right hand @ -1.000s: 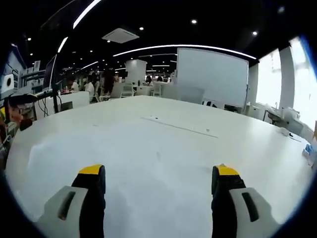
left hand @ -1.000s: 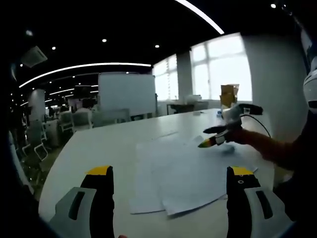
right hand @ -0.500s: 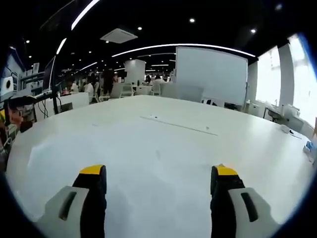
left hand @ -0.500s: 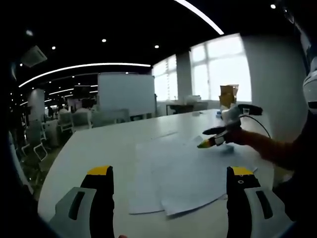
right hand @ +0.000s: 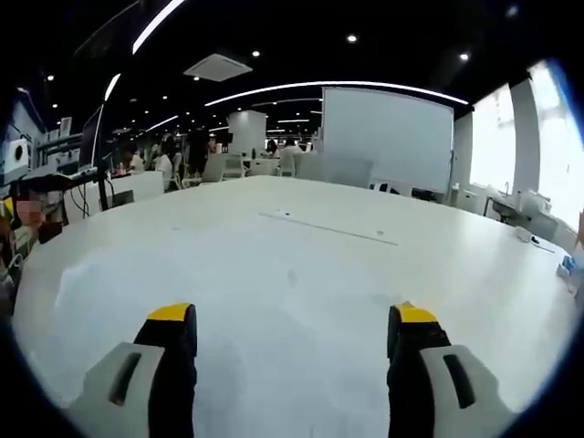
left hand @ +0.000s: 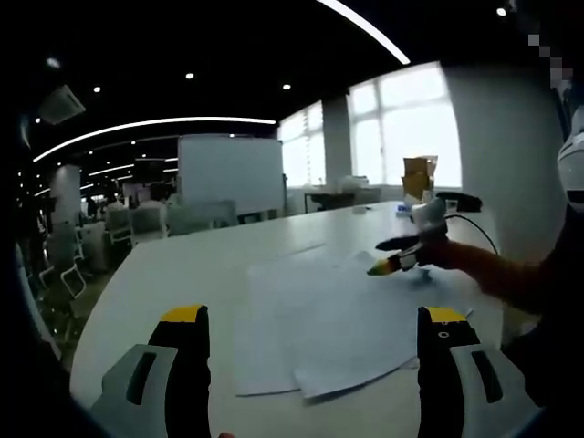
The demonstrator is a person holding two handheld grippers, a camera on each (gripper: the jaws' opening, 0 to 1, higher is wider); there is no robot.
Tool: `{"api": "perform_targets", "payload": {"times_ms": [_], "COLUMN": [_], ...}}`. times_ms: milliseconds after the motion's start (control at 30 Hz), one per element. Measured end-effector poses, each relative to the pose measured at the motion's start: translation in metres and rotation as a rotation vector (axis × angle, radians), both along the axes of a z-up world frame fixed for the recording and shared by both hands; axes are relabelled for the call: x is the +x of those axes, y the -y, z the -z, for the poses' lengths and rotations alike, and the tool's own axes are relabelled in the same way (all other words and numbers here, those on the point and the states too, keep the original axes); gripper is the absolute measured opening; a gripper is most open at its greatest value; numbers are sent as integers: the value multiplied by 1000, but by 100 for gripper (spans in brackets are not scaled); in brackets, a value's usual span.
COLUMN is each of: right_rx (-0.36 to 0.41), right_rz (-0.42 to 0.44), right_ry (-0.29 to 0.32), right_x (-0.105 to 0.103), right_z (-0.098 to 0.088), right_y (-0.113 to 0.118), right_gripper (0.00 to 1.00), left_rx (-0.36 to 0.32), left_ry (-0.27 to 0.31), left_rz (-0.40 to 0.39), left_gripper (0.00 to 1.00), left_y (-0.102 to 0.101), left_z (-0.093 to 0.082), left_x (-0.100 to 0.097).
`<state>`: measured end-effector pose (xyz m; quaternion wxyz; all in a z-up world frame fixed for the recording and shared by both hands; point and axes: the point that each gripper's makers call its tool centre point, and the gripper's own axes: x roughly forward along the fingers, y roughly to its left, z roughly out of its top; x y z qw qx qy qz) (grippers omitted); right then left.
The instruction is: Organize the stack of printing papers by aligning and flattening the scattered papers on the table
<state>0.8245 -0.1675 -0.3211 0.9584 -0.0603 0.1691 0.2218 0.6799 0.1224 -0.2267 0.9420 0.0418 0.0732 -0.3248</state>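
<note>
Scattered papers (left hand: 338, 319) on table (left hand: 173, 265), near edge cut off, left gripper (left hand: 310, 321) spread wide

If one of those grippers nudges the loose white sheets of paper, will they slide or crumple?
The loose white sheets of paper lie thin and flat, fanned out of line, so they probably slide easily on the smooth white table. Pushed at one edge, they would likely buckle, being floppy. They look very light.

Both views are soft and slightly blurred, with strong fisheye bending toward the edges. Bright windows (left hand: 406, 137) in the left gripper view wash out to white. Ceiling light strips (right hand: 338, 87) curve overhead; the white table (right hand: 292, 274) reflects even, diffuse light.
</note>
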Motion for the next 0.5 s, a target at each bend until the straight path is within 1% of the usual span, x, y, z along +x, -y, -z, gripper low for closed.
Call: {"api": "perform_targets", "payload": {"times_ms": [100, 267, 333, 500], "right_rx": [0, 6, 11, 40], "right_rz": [-6, -22, -21, -17], "right_ry": [-3, -12, -6, -2], "right_x": [-3, -13, -23, -35], "right_z": [0, -1, -3, -5], "right_y": [-2, -4, -4, -3], "right_gripper": [80, 81, 81, 81], "left_rx": [-2, 1, -2, -3], "left_ry": [1, 3, 5, 5], "left_rz": [-2, -4, -5, -4], "left_gripper": [97, 97, 97, 97], "left_y": [-1, -1, -2, -1], "left_z": [-1, -2, -3, -1], "left_x": [-1, -3, -3, -2]}}
